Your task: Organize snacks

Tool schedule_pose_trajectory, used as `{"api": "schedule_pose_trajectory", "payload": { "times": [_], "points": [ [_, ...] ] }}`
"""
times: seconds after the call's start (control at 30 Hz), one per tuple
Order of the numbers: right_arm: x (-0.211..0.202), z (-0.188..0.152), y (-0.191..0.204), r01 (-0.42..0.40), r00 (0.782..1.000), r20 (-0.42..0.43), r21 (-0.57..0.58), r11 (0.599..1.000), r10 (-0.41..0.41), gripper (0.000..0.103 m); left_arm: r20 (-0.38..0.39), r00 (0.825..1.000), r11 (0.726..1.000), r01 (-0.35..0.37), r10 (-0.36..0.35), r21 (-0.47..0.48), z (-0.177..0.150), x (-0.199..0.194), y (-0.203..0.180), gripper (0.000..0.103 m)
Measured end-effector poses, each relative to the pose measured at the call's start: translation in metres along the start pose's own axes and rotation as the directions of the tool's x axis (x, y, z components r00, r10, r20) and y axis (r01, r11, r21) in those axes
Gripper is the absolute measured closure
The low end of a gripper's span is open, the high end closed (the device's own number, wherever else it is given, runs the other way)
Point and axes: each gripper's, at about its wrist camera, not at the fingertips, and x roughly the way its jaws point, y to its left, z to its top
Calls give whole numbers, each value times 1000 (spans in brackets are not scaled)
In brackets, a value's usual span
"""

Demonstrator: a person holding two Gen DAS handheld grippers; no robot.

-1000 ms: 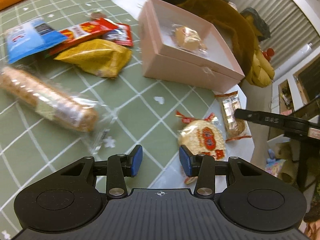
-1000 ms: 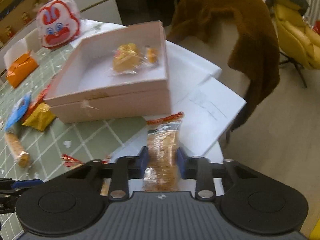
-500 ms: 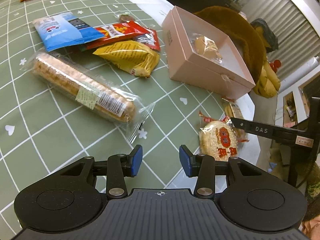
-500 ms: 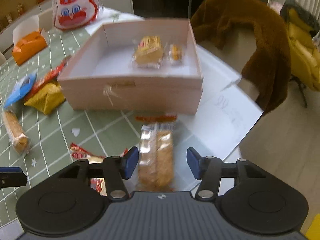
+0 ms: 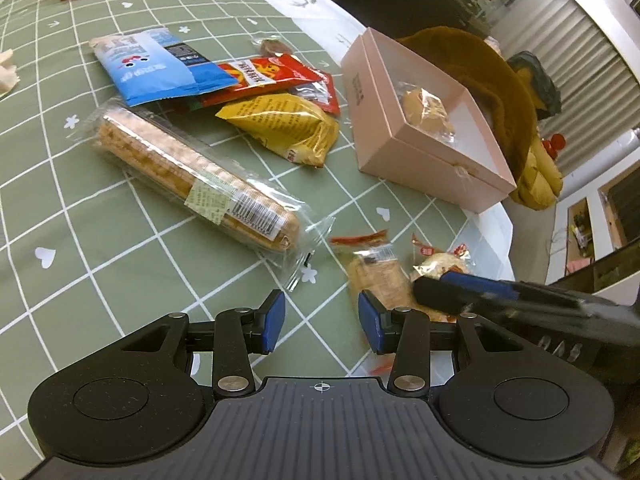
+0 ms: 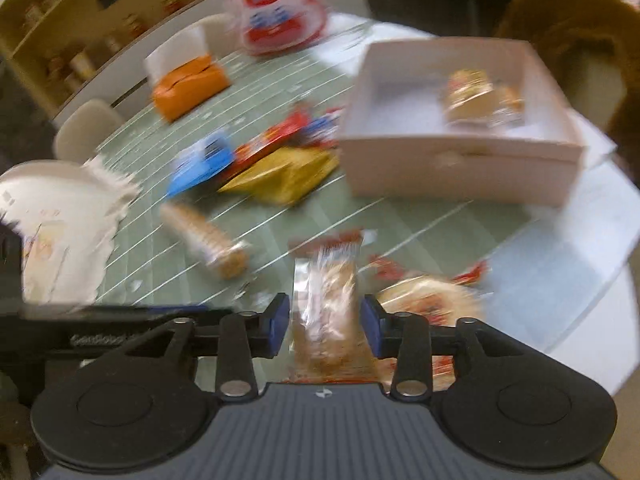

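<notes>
A pink box (image 5: 424, 136) with a wrapped pastry (image 5: 426, 109) inside stands at the table's right side; it also shows in the right wrist view (image 6: 460, 164). My right gripper (image 6: 324, 326) is closed around a long wrapped cracker packet (image 6: 326, 300), seen from the left wrist view (image 5: 378, 276). A round rice cracker packet (image 6: 428, 300) lies right beside it. My left gripper (image 5: 322, 322) is open and empty above the green cloth, just left of that packet. The right wrist view is blurred.
A long biscuit roll (image 5: 196, 184), a yellow bag (image 5: 288, 128), a red packet (image 5: 260, 76) and a blue packet (image 5: 156, 66) lie on the green checked cloth (image 5: 120, 264). An orange tissue box (image 6: 190, 88) and a rabbit bag (image 6: 276, 24) stand farther back. A brown coat (image 5: 480, 68) hangs behind the box.
My right gripper opened around the cracker packet, then narrowed on it again and swung left fast. The packet now lies left of the round cracker. My left gripper drew back and stayed open.
</notes>
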Motion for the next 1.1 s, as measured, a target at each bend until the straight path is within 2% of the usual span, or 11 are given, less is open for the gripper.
{"api": "schedule_pose_trajectory", "payload": {
  "times": [0.07, 0.1, 0.27, 0.33, 0.43, 0.6, 0.67, 0.83, 0.93, 0.97, 1.1],
  "points": [
    [-2, -3, 3, 38, 999, 19, -31, 999, -37, 44, 2, 1000, 1000, 8, -8, 3, 0, 0, -2, 57],
    [-4, -4, 2, 59, 998, 30, -37, 998, -58, 43, 2, 1000, 1000, 13, -14, 7, 0, 0, -4, 57],
    [-16, -9, -19, 173, 982, 69, 6, 985, -173, 43, -23, 999, 998, 30, -29, 47, 3, 12, -23, 57],
    [-20, -12, -30, 224, 970, 86, 37, 974, -227, 43, -40, 999, 996, 11, -8, 93, 4, 23, -35, 57],
    [-23, -19, -42, 295, 947, 110, 67, 953, -301, 43, -79, 995, 983, -52, 67, 178, 1, 46, -55, 54],
    [-28, -28, -48, 266, 958, 101, 52, 963, -270, 38, -56, 995, 965, -70, 86, 251, -1, 53, -67, 54],
    [-26, -30, -46, 255, 961, 100, 44, 966, -259, 37, -51, 995, 967, -73, 88, 243, -1, 50, -60, 60],
    [-5, -29, -34, 208, 977, 42, 8, 978, -208, 34, -31, 992, 972, -116, 125, 203, 2, 38, -38, 65],
    [13, -28, -30, 208, 978, 3, 2, 978, -208, 28, -33, 992, 977, -114, 122, 182, 2, 32, -28, 65],
    [19, -27, -29, 209, 978, -16, 8, 978, -209, 21, -33, 993, 979, -107, 114, 177, 1, 31, -26, 65],
    [26, -26, -22, 249, 969, -3, -43, 968, -249, 21, -36, 995, 981, -91, 98, 172, 1, 30, -25, 66]
  ]
}}
